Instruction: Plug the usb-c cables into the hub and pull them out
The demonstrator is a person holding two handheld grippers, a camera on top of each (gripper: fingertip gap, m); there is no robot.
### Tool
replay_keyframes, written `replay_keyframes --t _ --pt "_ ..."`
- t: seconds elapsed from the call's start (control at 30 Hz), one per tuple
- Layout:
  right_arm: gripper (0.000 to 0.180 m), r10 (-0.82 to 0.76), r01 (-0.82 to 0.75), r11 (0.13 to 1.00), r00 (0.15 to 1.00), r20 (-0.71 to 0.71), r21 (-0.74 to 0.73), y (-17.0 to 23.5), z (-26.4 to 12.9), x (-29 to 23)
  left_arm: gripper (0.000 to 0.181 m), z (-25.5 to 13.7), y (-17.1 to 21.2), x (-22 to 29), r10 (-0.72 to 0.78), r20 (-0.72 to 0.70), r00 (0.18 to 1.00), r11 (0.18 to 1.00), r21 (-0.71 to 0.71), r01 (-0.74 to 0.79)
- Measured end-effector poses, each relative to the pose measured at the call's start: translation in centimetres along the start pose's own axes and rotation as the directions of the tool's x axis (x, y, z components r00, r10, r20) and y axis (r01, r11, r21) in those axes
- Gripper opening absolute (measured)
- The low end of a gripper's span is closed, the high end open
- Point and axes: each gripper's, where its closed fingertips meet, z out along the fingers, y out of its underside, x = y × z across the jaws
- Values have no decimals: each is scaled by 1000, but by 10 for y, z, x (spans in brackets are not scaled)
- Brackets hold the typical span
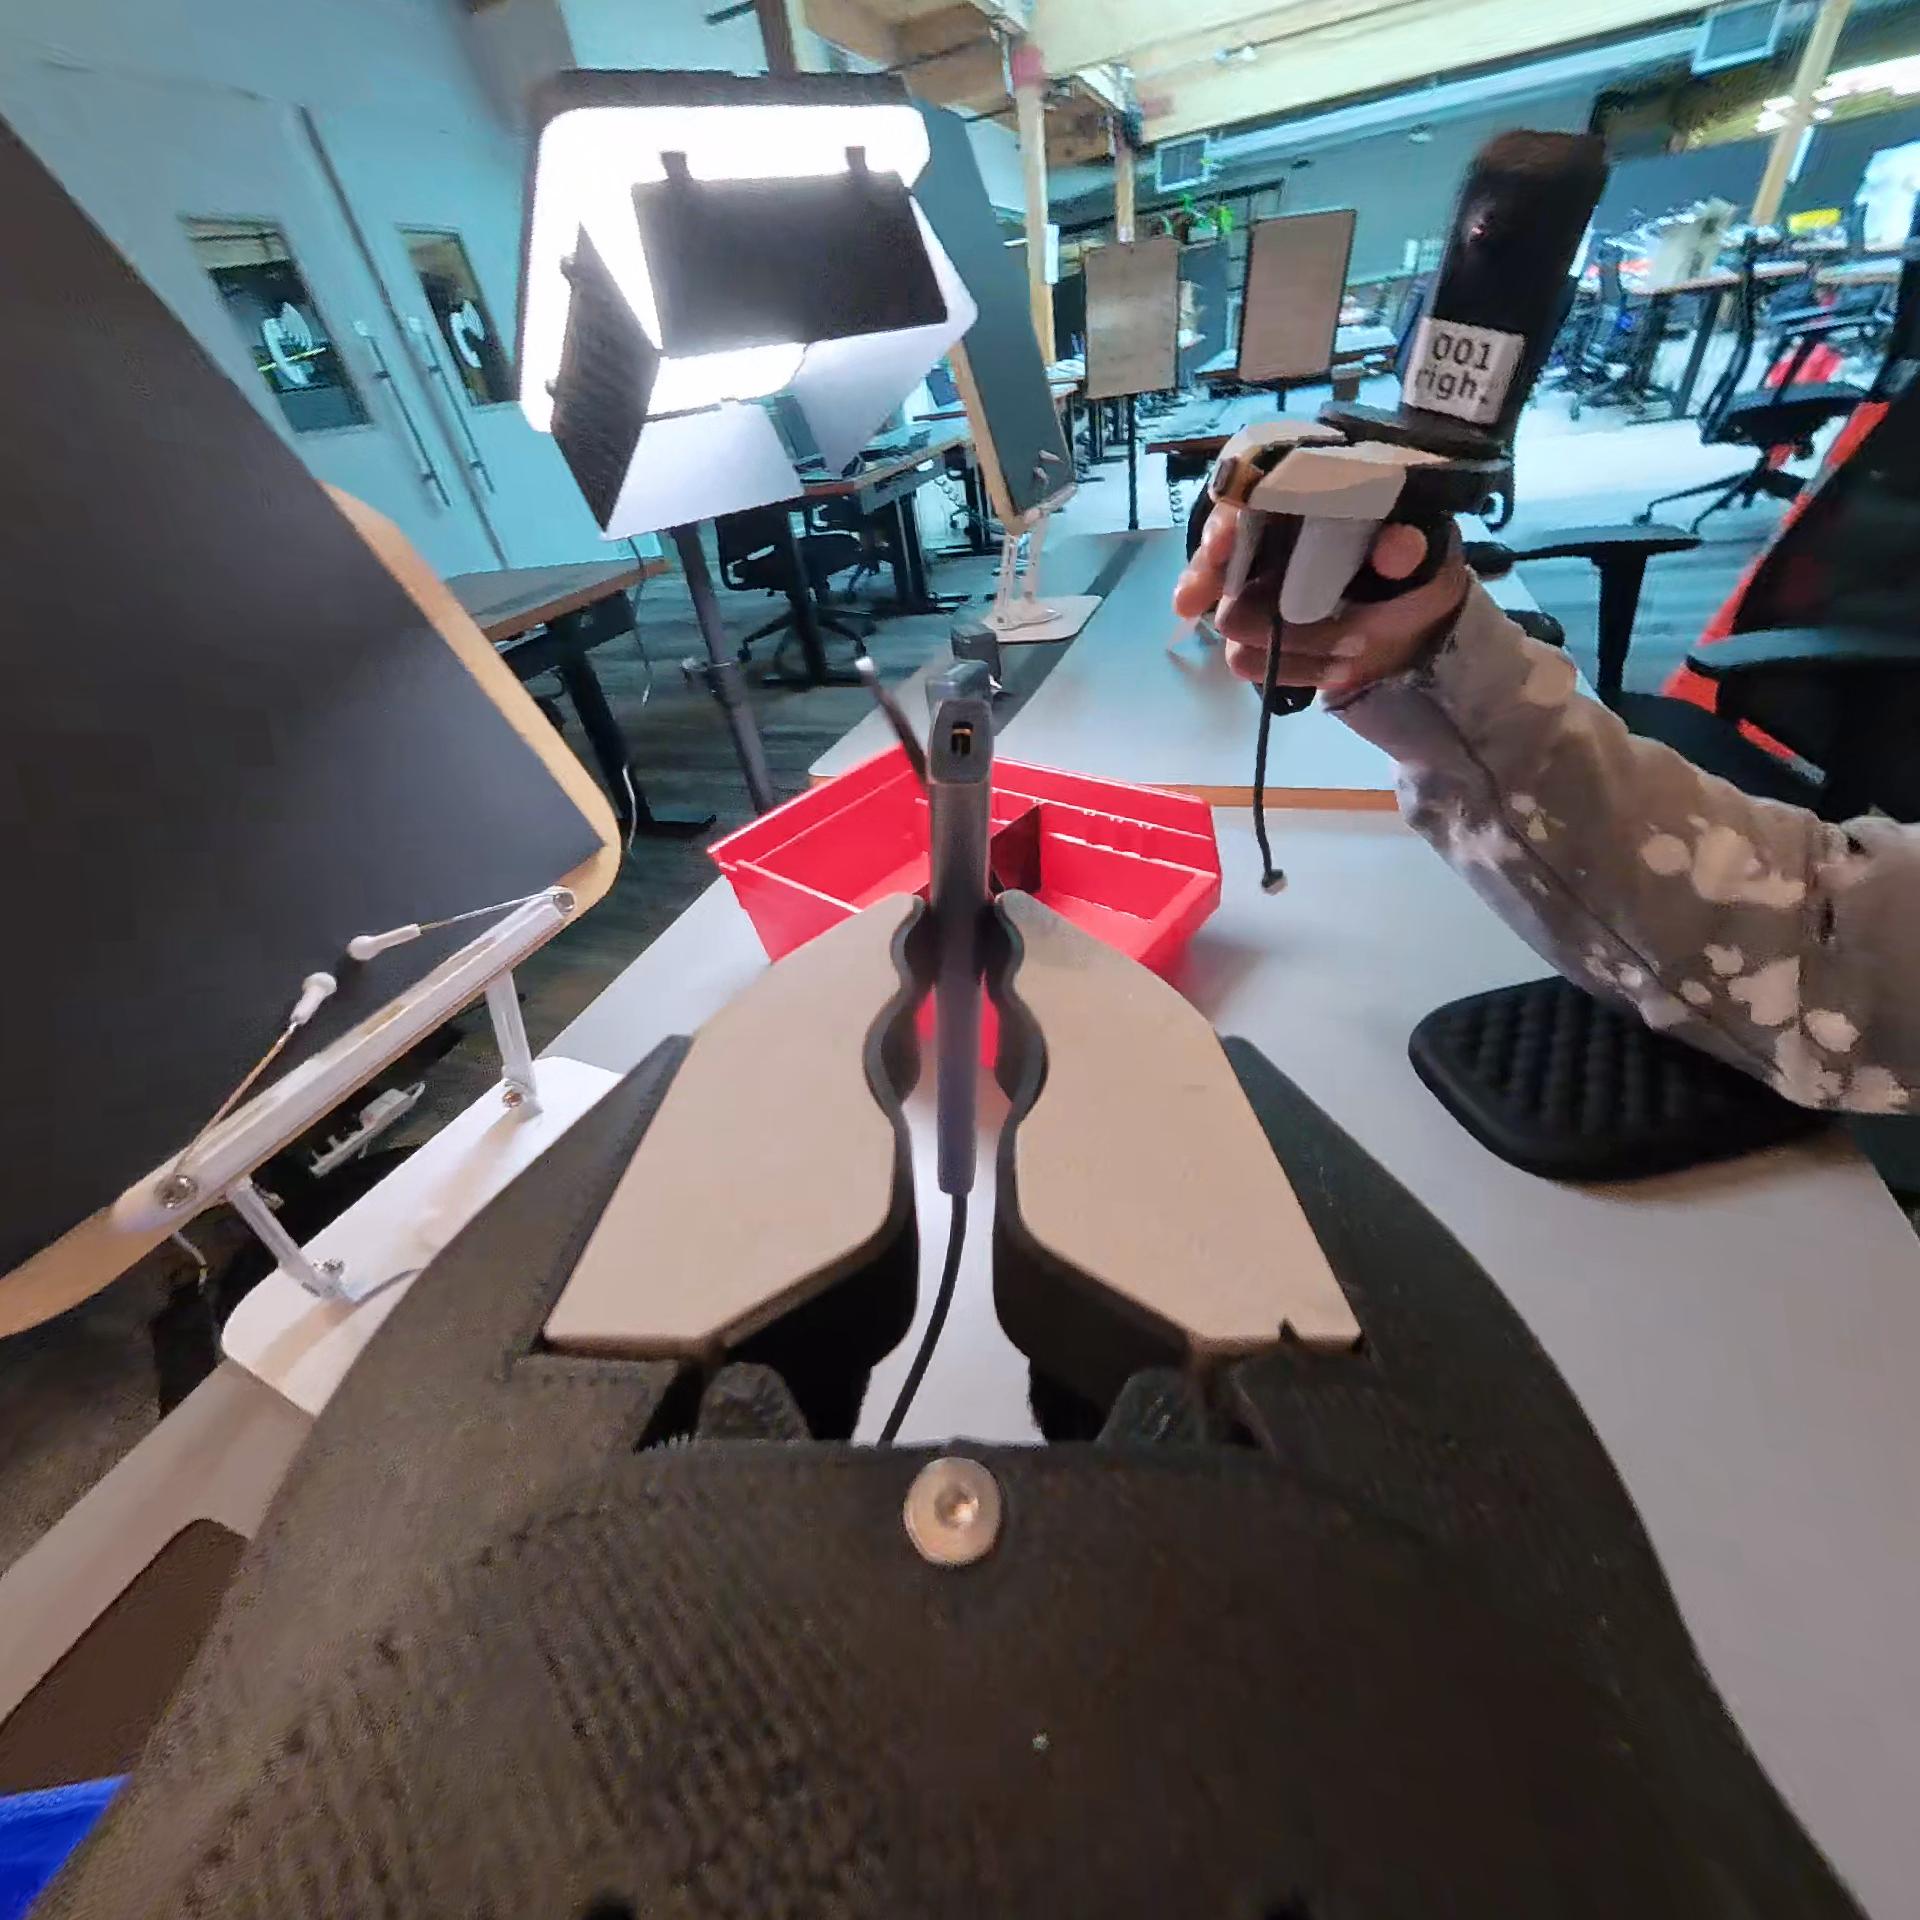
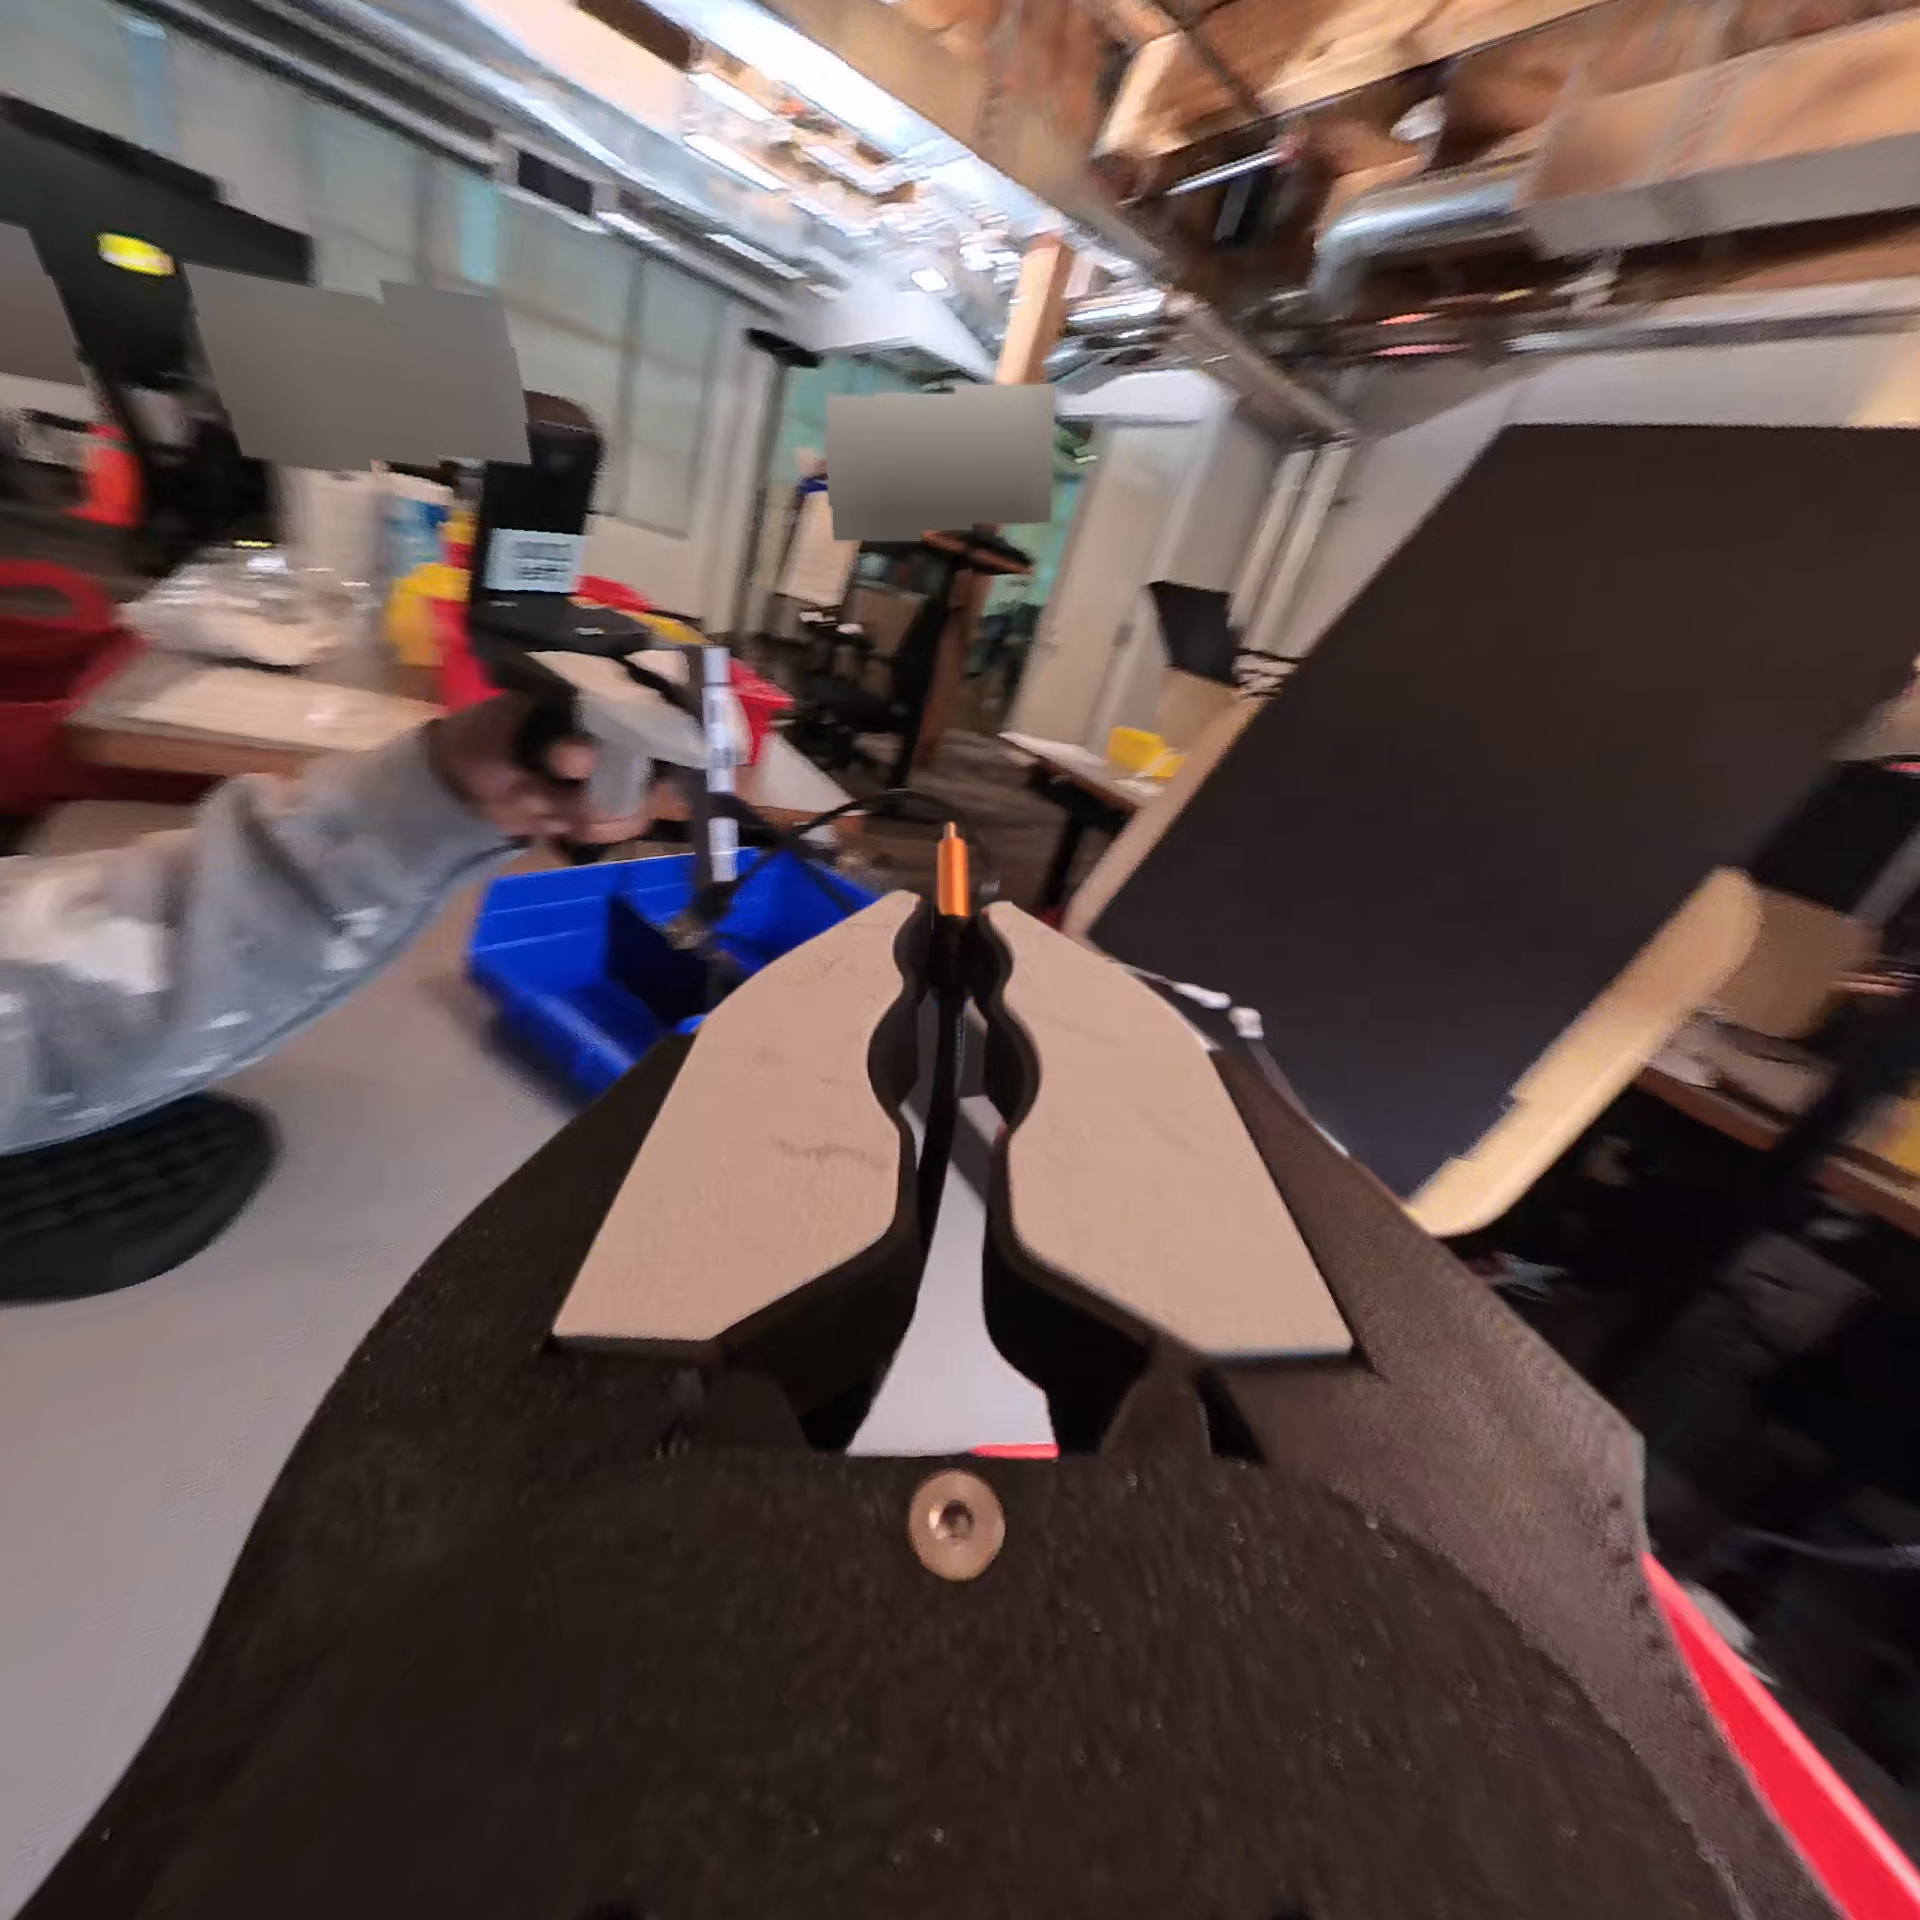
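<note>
We hold the hub (image 1: 956, 935) in the left gripper (image 1: 956, 914), whose fingers are closed nearly all the way onto the slim grey body; the hub stands upright at frame centre in the left wrist view, a port opening visible near its top end and its own thin lead (image 1: 930, 1340) trailing down between the fingers. Behind it sits a red bin (image 1: 1101, 862) on the table (image 1: 1558, 1299). We hold a USB-C cable by its orange plug (image 2: 952, 871) in the right gripper (image 2: 952, 920), fingers pinched to a narrow gap at the tips; the plug projects forward at frame centre of the right wrist view, with the black cord (image 2: 940, 1091) running back between the fingers. In that view the hub appears left of centre, above a blue bin (image 2: 582, 956), well apart from the plug. The right wrist view is blurred, so we cannot tell the plug's exact tilt. We judge three risks from here. First, the plug is gripped only at the tips, so any off-axis push at the port could pivot it or drive it back through the fingers. Second, the hub is clamped along a thin edge, and insertion force could rotate it in the grip. Third, the trailing cord could snag on a bin wall and drag the plug off line.
</note>
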Motion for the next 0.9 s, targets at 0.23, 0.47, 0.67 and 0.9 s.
replay_keyframes --t 0.23,0.47,0.67,0.9 --pt "7 -128 117 991 970 -208 -64 16 20 67 10 5 6 -2 -18 -3 1000 1000 -20 18" --pt "7 -172 147 982 958 -231 -118 45 30 120 10 9 13 -5 -18 -1 1000 999 -36 18" --pt "7 -167 84 808 982 -90 -584 186 -10 91 10 8 11 -3 -23 -13 1000 999 -29 23" --pt "26 -278 141 255 958 67 -957 256 -76 75 10 17 12 5 -21 -36 999 999 -41 20"
